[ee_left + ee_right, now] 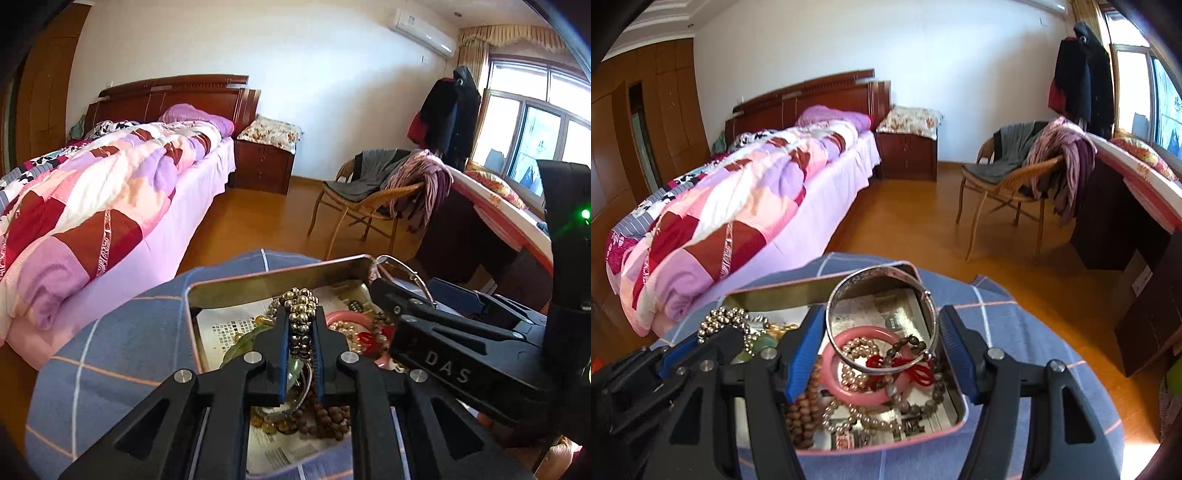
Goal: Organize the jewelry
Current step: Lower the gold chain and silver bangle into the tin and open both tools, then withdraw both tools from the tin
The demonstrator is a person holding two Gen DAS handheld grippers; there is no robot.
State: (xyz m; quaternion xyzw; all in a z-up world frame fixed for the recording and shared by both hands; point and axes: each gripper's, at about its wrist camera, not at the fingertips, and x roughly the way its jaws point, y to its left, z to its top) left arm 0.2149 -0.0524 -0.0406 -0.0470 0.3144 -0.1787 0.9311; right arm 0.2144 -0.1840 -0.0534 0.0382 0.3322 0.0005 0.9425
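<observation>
Bedroom backdrop: quilted bed [738, 206], wicker chair [1008, 184] draped in clothes, wood floor. Up front, small round table under a blue checked cloth [1015, 314], with an open metal tin [953, 402] full of jewelry sitting on it.

Left gripper [300, 328] jaws nearly together, clamped on a metallic bead bracelet [301, 306], strand running up between the pads and bunching above the tips. Right gripper [882, 354] jaws well apart, holding a silver bangle [882, 317] across its width. Bangle tilted, ring's open face looking back toward the camera, top edge leaning to the tin's far wall, lower edge down near the pink bangle [857, 365] and pearl strand [857, 350]. No real long axis on a ring, just that leaning plane.

Possible trouble:
- smooth metal on two small contact spots, so could twist or pop out if the grip slackens
- red cord [916, 369] and dark beads right at the lower edge, might snag and drag out on lift
- bead strand hanging loose, could catch the wooden beads [325, 417] below
- both grippers crowded over one tin, easy to bump
</observation>
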